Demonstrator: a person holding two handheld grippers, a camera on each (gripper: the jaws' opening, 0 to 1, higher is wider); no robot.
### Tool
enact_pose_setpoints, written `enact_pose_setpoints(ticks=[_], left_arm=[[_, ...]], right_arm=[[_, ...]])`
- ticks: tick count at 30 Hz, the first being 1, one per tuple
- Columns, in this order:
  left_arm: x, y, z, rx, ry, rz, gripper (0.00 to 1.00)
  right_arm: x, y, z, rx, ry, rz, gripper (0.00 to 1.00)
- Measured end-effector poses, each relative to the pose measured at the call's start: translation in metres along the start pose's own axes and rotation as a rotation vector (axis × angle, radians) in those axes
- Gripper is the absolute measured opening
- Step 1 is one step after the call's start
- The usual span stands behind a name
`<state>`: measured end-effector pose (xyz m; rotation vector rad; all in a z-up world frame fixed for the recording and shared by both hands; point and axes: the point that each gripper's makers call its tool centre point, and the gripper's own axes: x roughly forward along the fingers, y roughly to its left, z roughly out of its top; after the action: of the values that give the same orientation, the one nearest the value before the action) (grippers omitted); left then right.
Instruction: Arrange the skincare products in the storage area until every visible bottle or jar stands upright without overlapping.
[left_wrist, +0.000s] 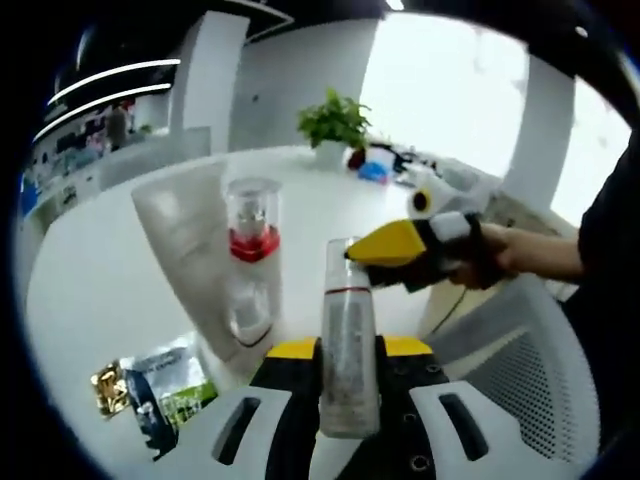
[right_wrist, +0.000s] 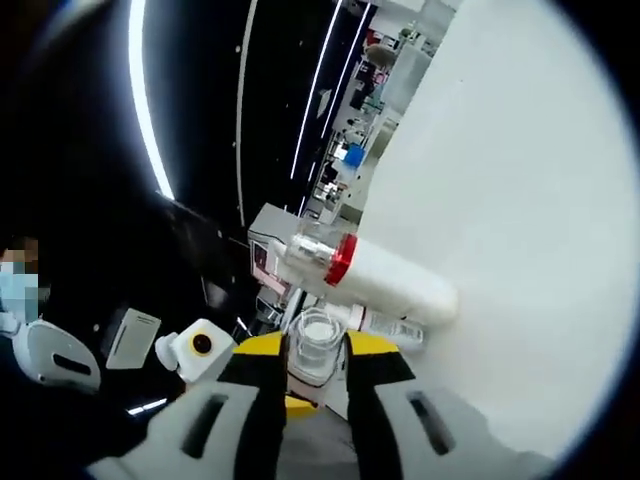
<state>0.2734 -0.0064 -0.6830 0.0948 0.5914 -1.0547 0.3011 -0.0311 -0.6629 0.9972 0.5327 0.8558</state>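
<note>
In the left gripper view, the left hand-held gripper (left_wrist: 349, 375) is clamped on a slim clear bottle (left_wrist: 348, 340), which stands upright between its yellow-tipped jaws above the white surface (left_wrist: 90, 280). Just beyond that bottle, a white tube with a red collar and clear cap (left_wrist: 250, 265) stands on the surface, and sachets (left_wrist: 155, 385) lie beside the tube's base. The right hand-held gripper (left_wrist: 400, 245) reaches in near the slim bottle's top, held by a hand (left_wrist: 490, 255). In the right gripper view, the right hand-held gripper (right_wrist: 315, 370) has its jaws closed against the clear bottle's cap (right_wrist: 316, 345), the red-collared tube (right_wrist: 375, 275) just beyond it.
</note>
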Motion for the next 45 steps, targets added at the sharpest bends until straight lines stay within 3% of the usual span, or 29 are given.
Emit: enact_pose_setpoints(ticks=[4,10,14,18,21,26,30,34,37,45], left_arm=[[0.003,0.0,-0.004,-0.008,0.011,-0.001,0.18],[0.006,0.003,-0.015,-0.012,0.058,-0.006,0.19],[0.008,0.012,-0.018,0.05,0.081,0.039,0.19],[0.008,0.01,-0.021,0.074,0.104,0.038,0.19],[0.01,0.011,-0.025,0.092,0.131,0.033,0.19],[0.011,0.016,-0.022,0.103,0.112,0.055,0.19],[0.011,0.017,-0.024,0.118,0.12,0.061,0.18],[0.012,0.016,-0.027,0.127,0.13,0.06,0.18],[0.011,0.018,-0.028,0.133,0.133,0.072,0.18],[0.01,0.022,-0.026,0.138,0.122,0.092,0.17]], right_arm=[[0.002,0.003,-0.001,-0.028,0.012,-0.016,0.21],[0.005,0.006,-0.006,-0.148,0.042,-0.066,0.2],[0.008,0.007,-0.006,-0.257,0.052,-0.111,0.17],[0.012,0.012,-0.009,-0.319,0.068,-0.119,0.17],[0.014,0.013,-0.013,-0.416,0.099,-0.146,0.17],[0.015,0.016,-0.008,-0.523,0.09,-0.185,0.17],[0.015,0.013,-0.011,-0.639,0.136,-0.23,0.17],[0.018,0.013,-0.016,-0.653,0.157,-0.225,0.17],[0.017,0.009,-0.014,-0.76,0.183,-0.258,0.17],[0.02,0.0,-0.017,-0.927,0.247,-0.29,0.17]])
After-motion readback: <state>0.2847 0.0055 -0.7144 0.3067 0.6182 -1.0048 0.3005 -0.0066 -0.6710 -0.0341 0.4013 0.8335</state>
